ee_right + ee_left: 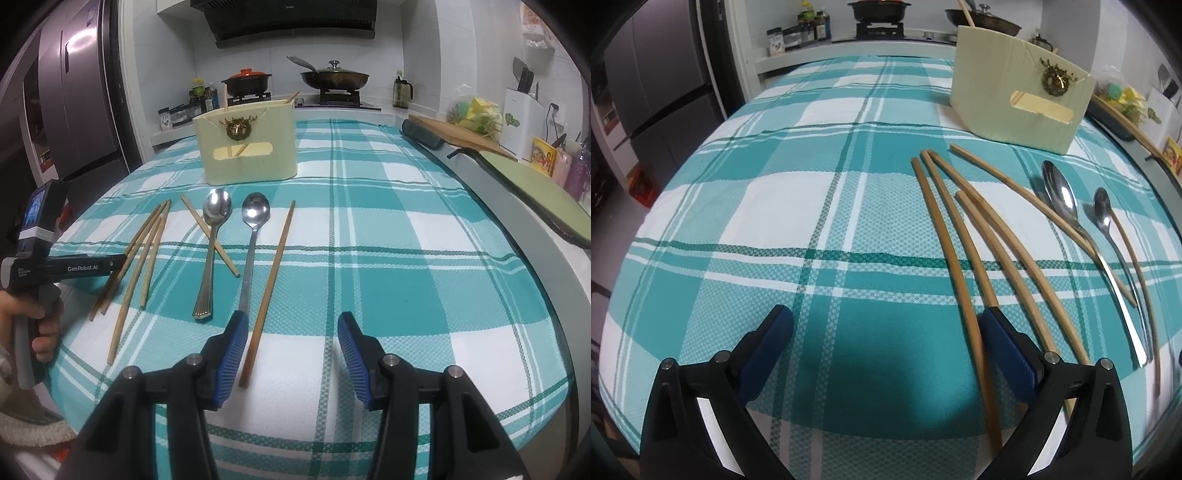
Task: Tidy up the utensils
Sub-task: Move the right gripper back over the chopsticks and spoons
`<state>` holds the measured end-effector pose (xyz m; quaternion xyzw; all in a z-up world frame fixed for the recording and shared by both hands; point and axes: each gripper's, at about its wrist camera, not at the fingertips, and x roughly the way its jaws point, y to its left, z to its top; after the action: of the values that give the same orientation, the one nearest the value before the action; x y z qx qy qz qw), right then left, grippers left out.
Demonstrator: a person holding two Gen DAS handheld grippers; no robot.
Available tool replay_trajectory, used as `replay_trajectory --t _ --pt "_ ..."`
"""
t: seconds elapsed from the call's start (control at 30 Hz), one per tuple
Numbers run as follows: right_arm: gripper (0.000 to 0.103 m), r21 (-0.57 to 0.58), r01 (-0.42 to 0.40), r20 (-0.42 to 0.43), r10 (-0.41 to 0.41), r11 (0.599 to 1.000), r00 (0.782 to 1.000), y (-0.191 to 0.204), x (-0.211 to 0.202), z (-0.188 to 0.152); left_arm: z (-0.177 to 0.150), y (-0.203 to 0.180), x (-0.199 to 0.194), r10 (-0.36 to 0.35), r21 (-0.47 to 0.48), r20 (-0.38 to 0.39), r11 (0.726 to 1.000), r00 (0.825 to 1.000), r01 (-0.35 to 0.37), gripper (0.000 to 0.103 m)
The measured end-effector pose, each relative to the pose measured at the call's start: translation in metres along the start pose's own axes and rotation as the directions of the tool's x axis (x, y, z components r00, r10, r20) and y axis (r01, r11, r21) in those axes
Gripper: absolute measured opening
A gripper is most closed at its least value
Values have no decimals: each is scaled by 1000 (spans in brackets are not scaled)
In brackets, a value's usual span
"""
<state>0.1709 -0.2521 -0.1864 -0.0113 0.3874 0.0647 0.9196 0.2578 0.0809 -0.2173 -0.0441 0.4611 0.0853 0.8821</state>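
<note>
Your utensils are all lying loose on the teal plaid tablecloth (369, 229) that covers the desk. On the left there's a bunch of four chopsticks (140, 258) fanned out, and a fifth chopstick (208, 234) lies diagonally with the ribbed-handle spoon (212, 240) crossing it. Just to the right of that is the plain spoon (253, 236), then a single darker chopstick (269, 288) running alongside it, near but not touching as far as I can tell. Behind them all stands the cream utensil holder (251, 147) with the gold deer badge, upright, with a couple of chopsticks already poking out of it.

Your right gripper (288, 354) is spread wide with nothing in it, and its left finger (231, 354) sits just beside the lower end of that lone chopstick. Your left gripper (886, 347) is also wide open and empty, hovering low over the cloth at the near ends of the fanned bunch; one stick (960, 295) runs between its fingers, close to the right one.

Further out there's a stove (295, 98) with two pans at the back, a fridge (74, 110) on the left and a cutting board (461, 134) on the right.
</note>
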Motion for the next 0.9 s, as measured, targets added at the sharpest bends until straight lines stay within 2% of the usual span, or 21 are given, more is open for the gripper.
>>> replay_trajectory --t 0.1,0.2,0.23,0.4,0.47,0.67,0.9 --pt "51 -2 -29 -23 29 1000 999 1 10 8 -2 0 -1 -1 -1 4 1000 1000 1 102" --pt "46 7 -49 -40 49 999 998 1 23 23 -2 0 -2 -1 -1 8 1000 1000 1 102" --pt "43 16 -42 -47 43 999 998 0 28 29 -3 0 -2 0 -1 9 1000 1000 0 102" --pt "41 -4 -25 -73 24 1000 997 3 58 56 -3 0 -2 -1 0 10 1000 1000 1 102" --pt "38 -22 -16 -70 14 1000 997 7 67 63 -3 0 -2 0 0 10 1000 1000 0 102" --pt "25 -84 32 -107 -41 996 993 13 96 64 -3 0 -2 -1 -1 10 1000 1000 1 103" --pt "24 -93 43 -121 -54 995 991 14 101 60 -3 0 -1 0 -1 10 1000 1000 0 103"
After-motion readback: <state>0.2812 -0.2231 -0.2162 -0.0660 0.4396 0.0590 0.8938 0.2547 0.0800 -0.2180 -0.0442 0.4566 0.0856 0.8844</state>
